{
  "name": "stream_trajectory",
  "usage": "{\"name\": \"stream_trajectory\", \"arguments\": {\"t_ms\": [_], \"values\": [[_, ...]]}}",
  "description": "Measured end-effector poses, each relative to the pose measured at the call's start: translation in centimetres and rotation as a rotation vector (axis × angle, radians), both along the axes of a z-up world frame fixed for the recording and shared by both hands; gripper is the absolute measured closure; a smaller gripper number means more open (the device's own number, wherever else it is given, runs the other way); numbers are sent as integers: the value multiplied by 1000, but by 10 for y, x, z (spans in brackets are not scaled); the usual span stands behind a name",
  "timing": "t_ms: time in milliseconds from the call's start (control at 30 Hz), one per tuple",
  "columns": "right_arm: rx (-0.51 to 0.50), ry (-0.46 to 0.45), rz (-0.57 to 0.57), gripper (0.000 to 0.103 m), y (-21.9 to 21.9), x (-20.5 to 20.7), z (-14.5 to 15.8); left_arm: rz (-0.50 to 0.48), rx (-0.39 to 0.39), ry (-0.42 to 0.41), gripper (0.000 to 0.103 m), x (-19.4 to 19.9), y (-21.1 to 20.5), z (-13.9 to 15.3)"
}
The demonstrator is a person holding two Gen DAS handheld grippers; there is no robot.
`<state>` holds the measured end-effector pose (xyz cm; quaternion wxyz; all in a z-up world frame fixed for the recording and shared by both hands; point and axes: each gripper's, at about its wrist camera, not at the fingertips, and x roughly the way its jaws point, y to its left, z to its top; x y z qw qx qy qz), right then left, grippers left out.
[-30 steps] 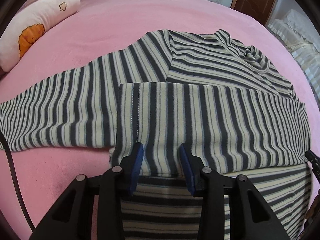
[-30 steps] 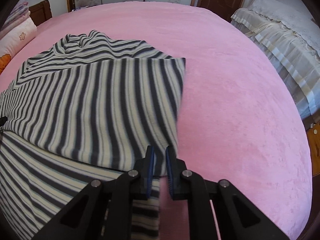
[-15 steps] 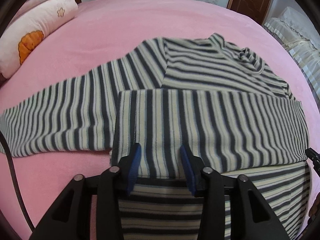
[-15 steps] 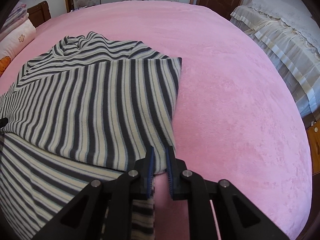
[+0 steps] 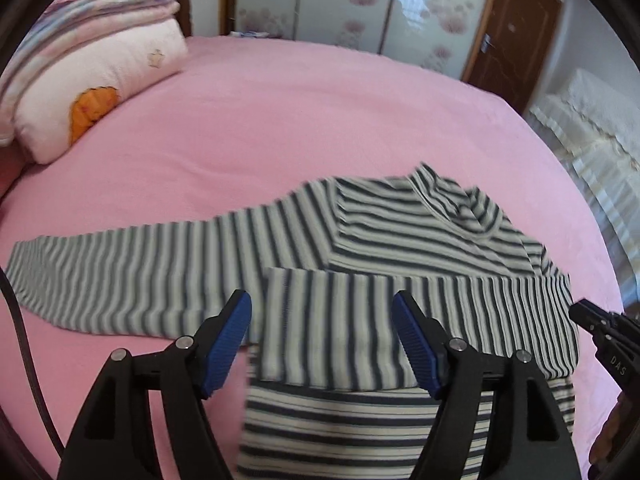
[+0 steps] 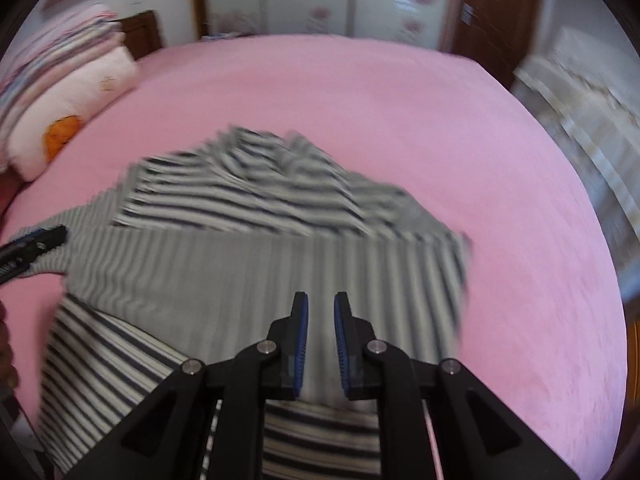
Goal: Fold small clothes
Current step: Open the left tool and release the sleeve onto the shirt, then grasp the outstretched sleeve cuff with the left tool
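A small grey-and-cream striped long-sleeved top (image 5: pixel 400 248) lies flat on the pink bed; it also shows in the right wrist view (image 6: pixel 256 200). One sleeve (image 5: pixel 120 276) stretches out to the left. The other sleeve (image 5: pixel 400 320) is folded across the body. My left gripper (image 5: pixel 322 320) is open wide and empty above the folded sleeve. My right gripper (image 6: pixel 320 320) hovers over the same sleeve (image 6: pixel 280 268) with its jaws a little apart, holding nothing. The right gripper's tip shows at the left view's right edge (image 5: pixel 596 320).
The pink bed (image 5: pixel 280 112) spreads all around the top. A pink-and-white pillow (image 5: pixel 92 92) and folded blankets (image 5: pixel 80 16) sit at the far left. A cream-covered second bed (image 5: pixel 592 136) stands to the right. Wardrobe doors (image 5: pixel 340 0) and a brown door (image 5: pixel 516 36) are behind.
Both grippers have lifted and pulled back from the top. The left jaws opened wider. The right gripper let go of the sleeve edge and moved left over the sleeve.
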<state>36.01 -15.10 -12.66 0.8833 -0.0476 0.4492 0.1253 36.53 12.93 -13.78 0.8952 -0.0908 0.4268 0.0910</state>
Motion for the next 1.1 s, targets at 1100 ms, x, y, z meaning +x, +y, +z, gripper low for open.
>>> {"name": "stream_trajectory", "arguments": {"t_ms": [1100], "values": [[128, -58, 411, 84, 295, -81, 85, 377, 60, 30, 4, -157, 238, 57]]}}
